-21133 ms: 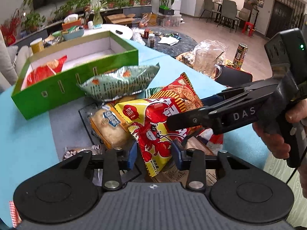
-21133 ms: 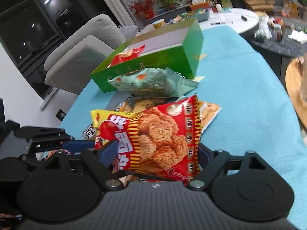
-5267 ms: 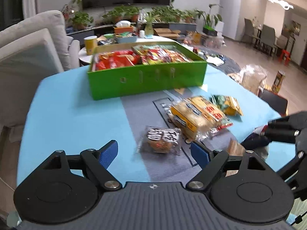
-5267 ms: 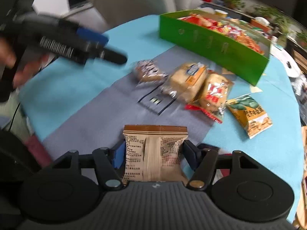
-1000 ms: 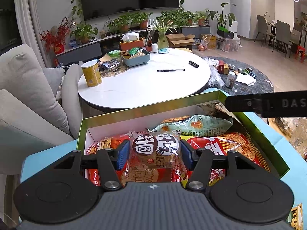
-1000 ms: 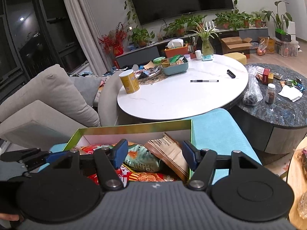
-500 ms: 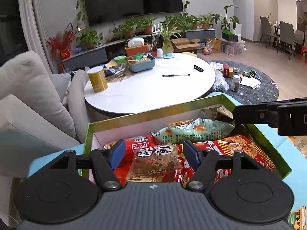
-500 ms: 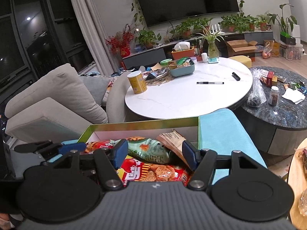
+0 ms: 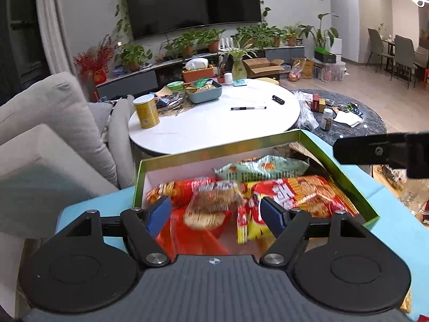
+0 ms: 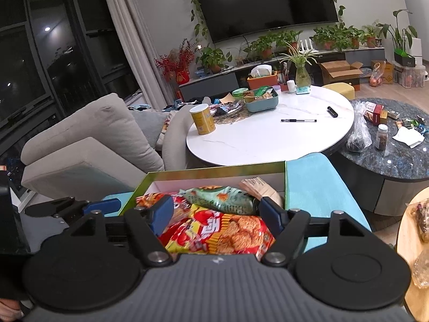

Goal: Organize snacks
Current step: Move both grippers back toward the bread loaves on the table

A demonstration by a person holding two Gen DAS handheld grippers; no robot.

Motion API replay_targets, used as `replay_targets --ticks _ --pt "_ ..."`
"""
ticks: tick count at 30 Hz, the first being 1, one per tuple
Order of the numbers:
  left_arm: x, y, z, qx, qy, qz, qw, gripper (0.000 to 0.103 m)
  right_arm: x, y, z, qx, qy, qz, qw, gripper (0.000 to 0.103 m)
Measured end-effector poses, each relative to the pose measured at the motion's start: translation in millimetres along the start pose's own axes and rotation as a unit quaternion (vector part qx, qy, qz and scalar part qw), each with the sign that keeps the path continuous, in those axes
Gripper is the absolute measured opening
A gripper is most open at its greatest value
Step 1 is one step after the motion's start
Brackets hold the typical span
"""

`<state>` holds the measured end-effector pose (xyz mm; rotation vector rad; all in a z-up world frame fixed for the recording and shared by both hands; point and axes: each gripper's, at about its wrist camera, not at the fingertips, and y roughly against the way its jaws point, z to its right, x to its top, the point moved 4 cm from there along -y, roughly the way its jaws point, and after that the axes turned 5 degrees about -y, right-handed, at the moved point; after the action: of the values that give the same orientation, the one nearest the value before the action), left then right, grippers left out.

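Observation:
A green box (image 9: 214, 151) on the teal table holds several snack bags. My left gripper (image 9: 215, 212) hovers over its left half with jaws opening. A clear-wrapped pastry packet (image 9: 211, 201) lies loose on the red bags (image 9: 187, 237) below, and the pads do not touch it. My right gripper (image 10: 215, 210) hangs over the same box (image 10: 214, 173), jaws opening and nothing between them. Below it lie a red-and-yellow noodle bag (image 10: 225, 232), a pale green bag (image 10: 222, 197) and a brown packet (image 10: 261, 187) at the right end. Each gripper shows in the other's view: right gripper (image 9: 380, 155), left gripper (image 10: 80, 206).
Beyond the box stands a round white table (image 9: 214, 126) with a yellow can (image 9: 146, 114), a pen and a teal tray. A grey sofa (image 9: 48, 123) is at the left, and a dark marble table (image 10: 396, 155) with small items at the right.
Both grippers have widened and drawn back and up from the box. The pastry packet has left the left jaws and rests on the red bags. The brown packet stays at the right end.

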<state>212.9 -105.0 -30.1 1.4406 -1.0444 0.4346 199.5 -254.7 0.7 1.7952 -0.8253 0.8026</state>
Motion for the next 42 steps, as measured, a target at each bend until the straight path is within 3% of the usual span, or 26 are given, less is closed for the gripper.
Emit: replay_targets --ticks 8,16,25,32,42 --pt "-26.4 42.2 12.3 -0.009 0.000 0.010 0.9999 0.078 -14.9 28.2 -5.7 0.001 0.000 0.002 1.000 0.062" --pt "-68.0 74.5 35.5 -0.044 0.003 0.004 0.9990 0.083 -56.1 49.0 -7.1 0.008 0.008 -0.021 1.000 0.062" --pt "-104.4 68.9 60.2 -0.078 0.033 -0.040 0.9956 0.084 -84.5 65.5 7.9 -0.004 -0.029 -0.023 0.999 0.062" --pt "-111.7 59.2 81.0 -0.088 0.023 -0.057 0.9942 0.084 -97.0 74.1 17.3 -0.011 -0.041 -0.021 0.999 0.062" --pt "-123.6 54.2 78.8 -0.086 0.034 -0.067 0.9934 0.086 -109.6 73.0 27.0 -0.012 -0.056 -0.029 0.998 0.062"
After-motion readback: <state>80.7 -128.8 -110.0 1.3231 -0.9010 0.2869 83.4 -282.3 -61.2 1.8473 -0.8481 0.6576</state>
